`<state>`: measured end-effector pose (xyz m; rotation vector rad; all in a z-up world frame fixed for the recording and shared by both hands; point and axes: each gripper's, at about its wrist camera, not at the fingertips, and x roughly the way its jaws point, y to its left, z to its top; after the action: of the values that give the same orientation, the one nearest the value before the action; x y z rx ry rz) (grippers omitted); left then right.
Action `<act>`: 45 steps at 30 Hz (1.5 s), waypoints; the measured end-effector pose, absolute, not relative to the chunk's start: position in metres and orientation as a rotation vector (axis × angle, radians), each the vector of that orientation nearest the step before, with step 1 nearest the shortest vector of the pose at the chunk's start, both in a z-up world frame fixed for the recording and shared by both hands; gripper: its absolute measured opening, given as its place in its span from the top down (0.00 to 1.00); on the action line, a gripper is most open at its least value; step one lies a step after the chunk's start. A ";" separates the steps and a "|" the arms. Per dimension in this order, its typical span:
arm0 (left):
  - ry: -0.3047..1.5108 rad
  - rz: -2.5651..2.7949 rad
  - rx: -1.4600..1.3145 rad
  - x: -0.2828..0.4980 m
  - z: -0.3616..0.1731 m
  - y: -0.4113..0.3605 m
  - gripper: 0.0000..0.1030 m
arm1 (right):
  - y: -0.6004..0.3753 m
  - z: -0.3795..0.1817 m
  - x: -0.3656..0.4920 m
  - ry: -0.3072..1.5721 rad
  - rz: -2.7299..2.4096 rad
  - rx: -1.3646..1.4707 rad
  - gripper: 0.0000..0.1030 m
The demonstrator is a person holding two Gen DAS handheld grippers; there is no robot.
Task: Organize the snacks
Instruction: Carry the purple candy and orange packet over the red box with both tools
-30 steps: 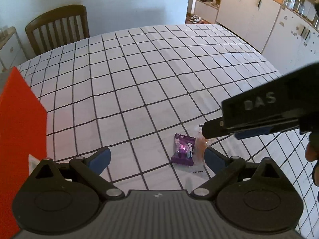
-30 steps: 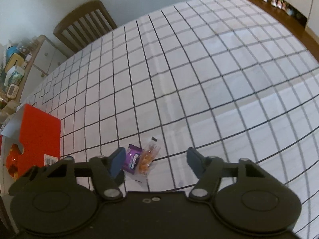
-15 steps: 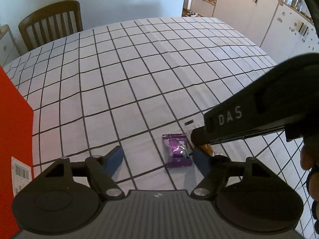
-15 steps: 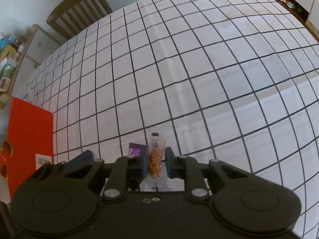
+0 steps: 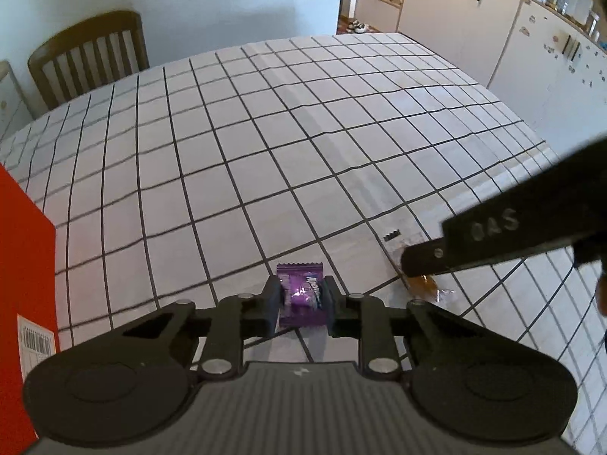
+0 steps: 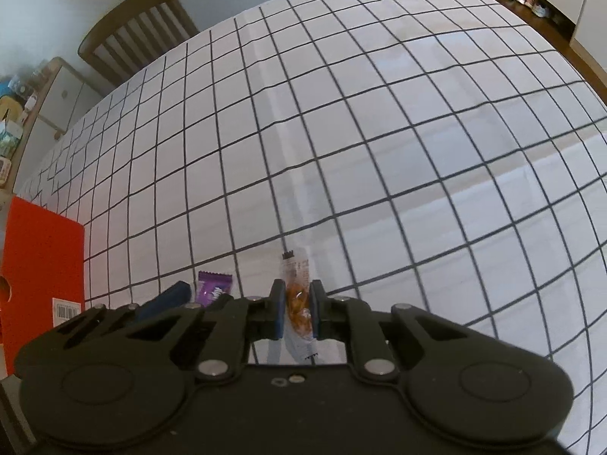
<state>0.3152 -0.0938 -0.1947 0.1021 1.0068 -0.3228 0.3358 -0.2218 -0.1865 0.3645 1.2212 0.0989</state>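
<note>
Both grippers are clamping a snack at the near edge of the desk (image 5: 341, 144), so the pick-up stage is judged to be complete and the sorting itself is still outstanding. The left gripper (image 5: 301, 297), whose fingers (image 5: 272, 295) have just been closing, is now pinching the purple wrapped candy (image 5: 301, 292) across its middle; the candy is lying at 6 o'clock in the left wrist view, apparently still resting on the checked cloth. The right gripper (image 6: 297, 305) is likewise clenching the clear packet of orange-brown snack (image 6: 297, 303), its fingers (image 6: 315, 303) pressing on both sides of the filling; that packet is sitting just to the right of the candy, the two near each other but apart. Neither snack is yet lifted clear, as far as can be judged. The likely destination is the red box (image 6: 41, 258), standing at 9 o'clock on the left edge of the desk, with a barcode label on its near face; what it contains cannot be told. The two grippers are working close together, and the right one is crossing the left wrist view at 3 o'clock, so a collision during lifting is the main risk. A wooden chair (image 5: 91, 57) is standing at 11 o'clock beyond the desk, and white cabinets (image 5: 474, 26) are lining the wall at 1 o'clock; neither is obstructing the path to the box.
</note>
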 end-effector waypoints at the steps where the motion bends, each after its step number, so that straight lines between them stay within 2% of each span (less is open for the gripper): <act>1: 1.017 -0.318 0.090 0.316 -0.194 -0.092 0.80 | -0.223 -0.186 0.334 1.220 0.099 0.366 0.90; 11: 1.018 -0.291 0.010 0.293 -0.165 -0.075 0.80 | -0.242 -0.165 0.305 1.183 0.120 0.434 0.91; 29: 0.930 -0.232 -0.092 0.236 -0.086 -0.033 0.80 | -0.226 -0.083 0.240 1.050 0.243 0.380 0.91; 45: 0.837 -0.100 -0.150 0.196 -0.031 0.044 0.80 | -0.152 -0.020 0.218 0.934 0.433 0.288 0.91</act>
<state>0.1961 0.0436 -0.0313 -0.1497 0.8369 -0.0999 0.2180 -0.1522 -0.0199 0.2883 0.9336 0.4325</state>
